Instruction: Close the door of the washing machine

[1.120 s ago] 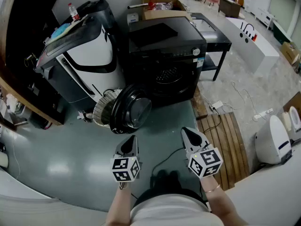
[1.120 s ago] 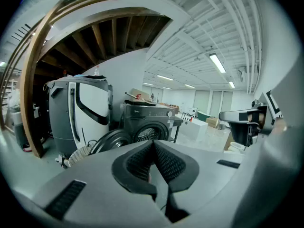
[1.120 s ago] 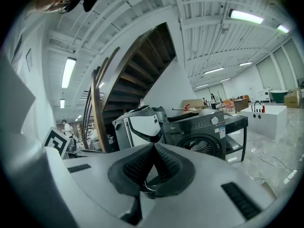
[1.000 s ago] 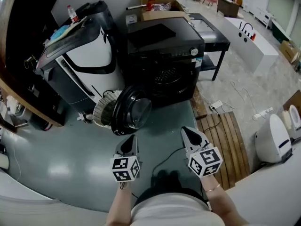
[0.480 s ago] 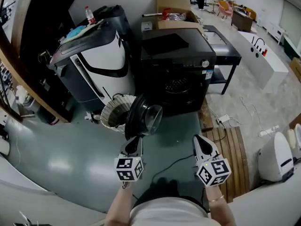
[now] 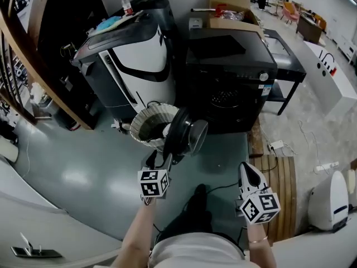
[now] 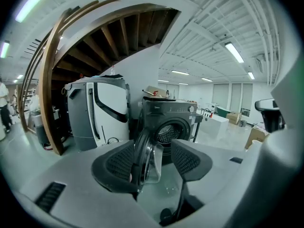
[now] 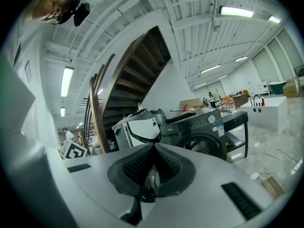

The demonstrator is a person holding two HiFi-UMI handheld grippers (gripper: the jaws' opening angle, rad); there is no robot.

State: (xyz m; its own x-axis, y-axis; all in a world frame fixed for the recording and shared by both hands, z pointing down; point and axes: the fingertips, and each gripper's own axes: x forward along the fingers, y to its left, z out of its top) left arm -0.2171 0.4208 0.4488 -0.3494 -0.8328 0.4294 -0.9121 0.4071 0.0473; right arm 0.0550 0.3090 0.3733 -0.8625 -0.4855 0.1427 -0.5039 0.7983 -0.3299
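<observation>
The black washing machine [image 6: 228,66] stands at the back with its round door [image 6: 187,133] swung open toward me, glass bowl facing right. My left gripper [image 6: 160,162] reaches the door's lower edge and its jaws are opening. In the left gripper view the left gripper [image 7: 154,160] has the door [image 7: 142,158] edge-on between its spread pads, and neither pad presses on it. My right gripper [image 6: 248,175] hangs further back on the right, shut and empty. In the right gripper view the right gripper [image 8: 153,167] points at the washing machine [image 8: 204,132].
A white and black appliance [image 6: 128,60] stands left of the washer, with a white laundry basket [image 6: 148,124] in front of it beside the door. A wooden slat mat [image 6: 279,188], a floor cable [image 6: 215,190] and a black side table [image 6: 284,54] lie to the right. Wooden stair beams [image 6: 33,54] run along the left.
My left gripper has moved forward and down to the door's edge, and its jaws have gone from shut to wide. The right gripper moved forward a little and stays shut.
</observation>
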